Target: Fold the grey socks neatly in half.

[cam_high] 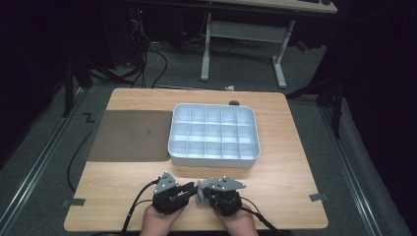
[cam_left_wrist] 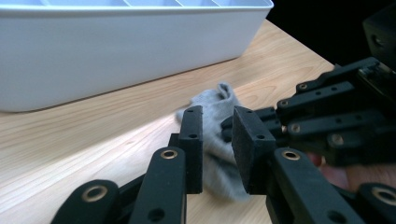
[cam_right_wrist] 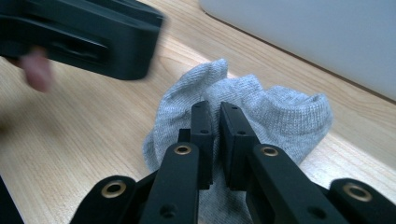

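Two hand-held tongs meet near the front edge of the wooden desk (cam_high: 275,147), held close together by a person whose hands come in from the bottom of the high view. Between them lies a small grey sock (cam_right_wrist: 261,109), bunched on the desk top just in front of the white compartment tray (cam_high: 214,158).

The right tongs (cam_right_wrist: 215,142) are pinched on the sock: in the right gripper view the two black jaws stand almost together with a fold of grey knit squeezed in the narrow slot between them, and the rest of the fabric spreads out around and beyond the tips. The left tongs (cam_left_wrist: 215,140) stand partly open, with a clear gap between the jaws; the sock (cam_left_wrist: 215,112) shows through that gap, and I cannot tell whether either pad touches the cloth. The left gripper view also shows the black linkage of the right tongs coming in from the right side, its tip on the same sock.

In the high view the left tongs (cam_high: 193,187) and the right tongs (cam_high: 200,191) point toward each other, with the sock (cam_high: 201,192) a small grey patch between them. The white tray sits at the middle of the desk, divided into rows of small cells, all of which look empty. A dark flat mat (cam_high: 129,135) lies just beside the tray on its left. Cables trail from each gripper toward the desk's front edge.
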